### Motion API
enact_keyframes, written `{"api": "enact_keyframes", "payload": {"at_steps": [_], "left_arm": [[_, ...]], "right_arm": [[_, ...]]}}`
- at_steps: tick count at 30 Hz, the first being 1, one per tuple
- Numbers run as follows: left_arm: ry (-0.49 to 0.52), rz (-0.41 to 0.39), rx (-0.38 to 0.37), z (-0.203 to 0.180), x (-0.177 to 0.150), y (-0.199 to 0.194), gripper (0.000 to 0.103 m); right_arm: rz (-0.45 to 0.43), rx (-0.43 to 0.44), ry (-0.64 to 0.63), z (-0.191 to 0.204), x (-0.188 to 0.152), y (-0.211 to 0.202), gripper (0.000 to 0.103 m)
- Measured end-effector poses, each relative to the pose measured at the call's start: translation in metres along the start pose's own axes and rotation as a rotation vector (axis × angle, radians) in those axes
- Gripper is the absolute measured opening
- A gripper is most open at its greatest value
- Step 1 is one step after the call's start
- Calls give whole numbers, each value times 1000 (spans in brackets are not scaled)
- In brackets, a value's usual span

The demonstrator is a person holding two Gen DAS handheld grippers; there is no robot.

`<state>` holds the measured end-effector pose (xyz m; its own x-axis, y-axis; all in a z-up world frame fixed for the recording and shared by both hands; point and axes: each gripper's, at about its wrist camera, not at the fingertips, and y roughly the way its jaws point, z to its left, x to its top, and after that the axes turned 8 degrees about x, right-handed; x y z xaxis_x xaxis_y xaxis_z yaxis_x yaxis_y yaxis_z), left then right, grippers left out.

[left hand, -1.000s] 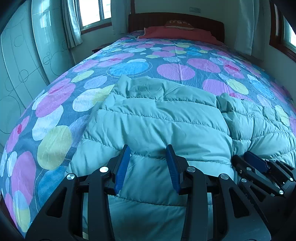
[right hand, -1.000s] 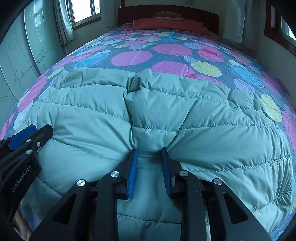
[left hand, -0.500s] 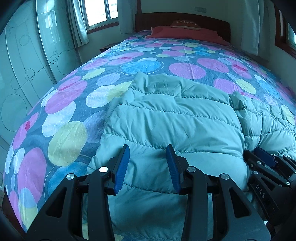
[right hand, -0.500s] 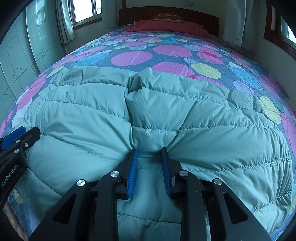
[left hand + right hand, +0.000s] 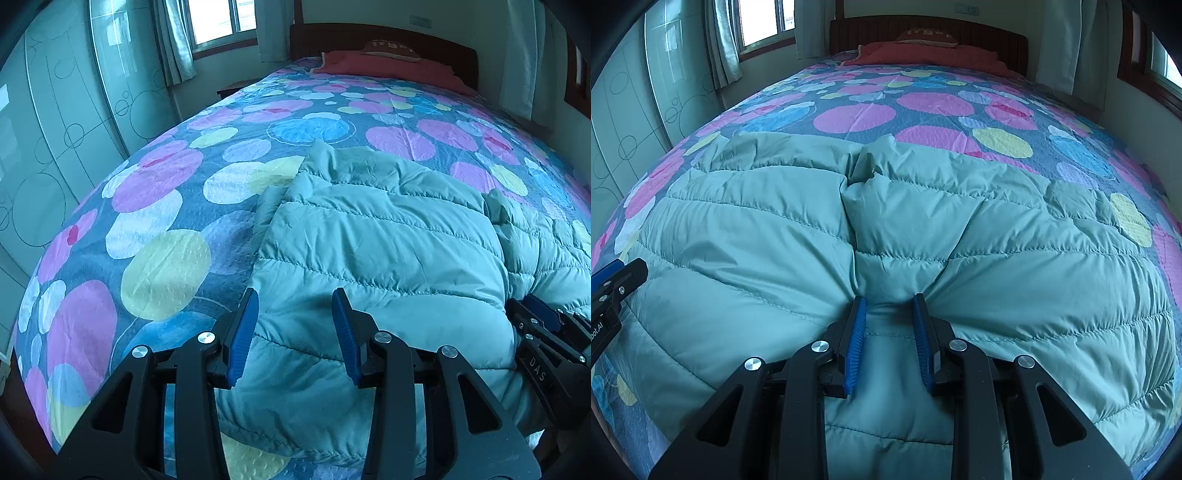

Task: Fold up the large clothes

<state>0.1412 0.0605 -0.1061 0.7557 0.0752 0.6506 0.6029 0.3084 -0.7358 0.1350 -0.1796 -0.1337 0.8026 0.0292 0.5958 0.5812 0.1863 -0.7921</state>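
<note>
A teal quilted puffer jacket (image 5: 369, 240) lies spread on the bed, filling most of the right wrist view (image 5: 757, 229). My left gripper (image 5: 295, 295) hovers open over the jacket's left edge. Its left pad sits at the hem line, and no fabric is pinched. My right gripper (image 5: 889, 301) is shut on a bunched fold near the jacket's middle, with creases running into its blue pads. Each gripper shows at the edge of the other's view: the right gripper (image 5: 543, 332), the left gripper (image 5: 613, 280).
The bed cover (image 5: 166, 258) has coloured circles and stretches far beyond the jacket. A red pillow (image 5: 388, 62) and dark headboard (image 5: 923, 26) are at the far end. Glass wardrobe doors (image 5: 55, 129) stand left of the bed, and a small nightstand (image 5: 232, 86) stands by the window.
My left gripper has slid left across the jacket to its left edge, so more bed cover shows. The right gripper and its pinched fold have stayed put.
</note>
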Motion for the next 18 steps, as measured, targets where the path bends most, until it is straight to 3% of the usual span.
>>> {"api": "enact_keyframes", "payload": {"at_steps": [3, 7, 13, 18], "left_arm": [[-46, 20, -16, 10, 3, 2, 51], [-137, 60, -62, 27, 6, 10, 51], [-309, 171, -204, 50, 2, 36, 52], [-356, 208, -264, 59, -2, 52, 60]], "right_arm": [[-1, 0, -1, 0, 0, 0, 27], [-2, -1, -1, 1, -1, -1, 27], [-3, 1, 0, 0, 0, 0, 27], [-4, -1, -2, 0, -1, 0, 27]]}}
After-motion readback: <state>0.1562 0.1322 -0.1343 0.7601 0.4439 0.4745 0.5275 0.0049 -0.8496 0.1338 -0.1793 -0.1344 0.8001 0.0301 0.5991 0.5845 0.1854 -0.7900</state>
